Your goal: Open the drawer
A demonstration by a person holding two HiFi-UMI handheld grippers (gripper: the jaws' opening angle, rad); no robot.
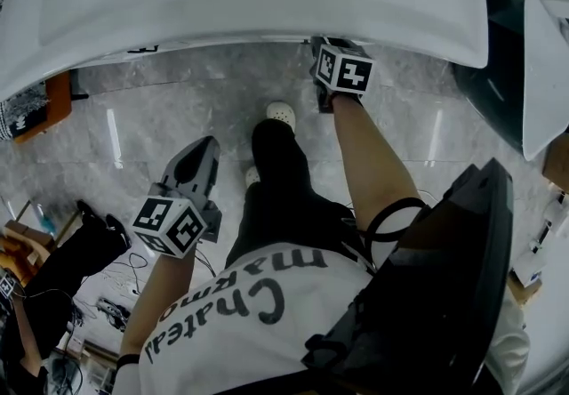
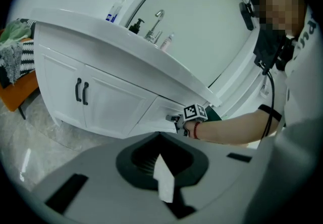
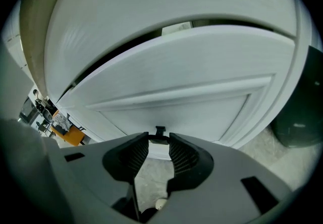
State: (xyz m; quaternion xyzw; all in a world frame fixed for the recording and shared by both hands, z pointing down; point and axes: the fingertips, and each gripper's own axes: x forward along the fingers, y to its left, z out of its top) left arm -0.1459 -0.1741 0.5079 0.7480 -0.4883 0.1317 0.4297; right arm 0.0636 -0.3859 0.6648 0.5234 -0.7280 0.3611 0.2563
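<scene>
Right gripper (image 3: 159, 141): jaws partly apart, the ribbed pads (image 3: 182, 155) set on either side of the drawer's handle (image 3: 160, 132); the small dark bar fills the gap between the two tips, so the grip is on the handle

Left gripper (image 2: 160, 140): held away from the cabinet, over the marble floor (image 1: 160, 117), jaws drawn together, touching nothing

Drawer (image 3: 192, 99): a white panelled front just under the curved countertop (image 3: 176, 1), at the right end of the vanity (image 2: 108, 104); a dark slit runs between its top edge and the countertop, wider towards the left

Hidden in the head view: the countertop edge covers the right gripper's jaws and the whole drawer; only its marker cube (image 1: 344, 70) and the forearm show

Hard to make out: a pale wedge (image 2: 164, 180) lies in the dark recess of the left gripper, and what it is I cannot tell

Cut off: the drawer's inside shows only as that slit; its right edge curves out of sight behind the gripper body

Small and far: in the left gripper view the right gripper at the drawer is too small to read its jaws
</scene>
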